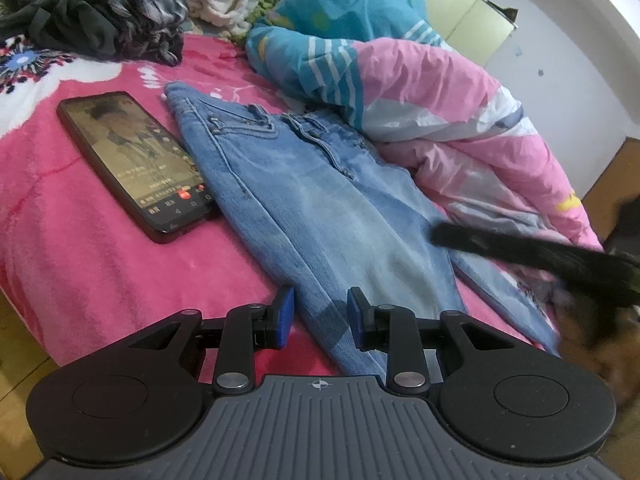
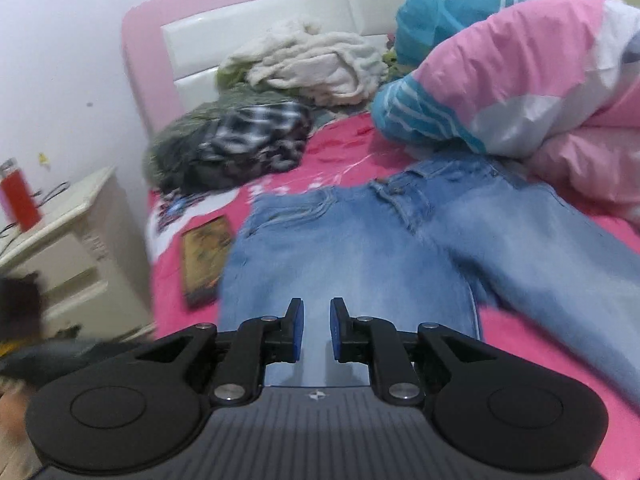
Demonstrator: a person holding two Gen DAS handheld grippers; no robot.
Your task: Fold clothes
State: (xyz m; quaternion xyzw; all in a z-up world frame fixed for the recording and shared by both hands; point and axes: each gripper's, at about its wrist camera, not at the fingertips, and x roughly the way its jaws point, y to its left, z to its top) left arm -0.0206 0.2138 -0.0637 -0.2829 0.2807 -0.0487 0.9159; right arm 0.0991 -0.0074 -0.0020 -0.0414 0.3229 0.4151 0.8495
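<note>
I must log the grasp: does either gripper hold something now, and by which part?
Nothing is held. The left gripper and the right gripper both stand open above the light blue denim jeans, pads apart from the cloth.

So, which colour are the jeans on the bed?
Light, faded blue jeans; clearest in the left wrist view.

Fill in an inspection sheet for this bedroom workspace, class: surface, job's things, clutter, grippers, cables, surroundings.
Surface: pink blanket covering the bed.
Job's things: blue jeans spread out, legs apart, not yet folded.
Clutter: phone with lit screen beside the jeans; dark clothes pile; cream blanket; bunched pink and blue quilt.
Grippers: left gripper open over a trouser leg, gripping nothing; right gripper slightly open above the jeans, empty.
Cables: thin dark wires on the nightstand, blurred.
Surroundings: pink headboard, red bottle, white wall.
</note>
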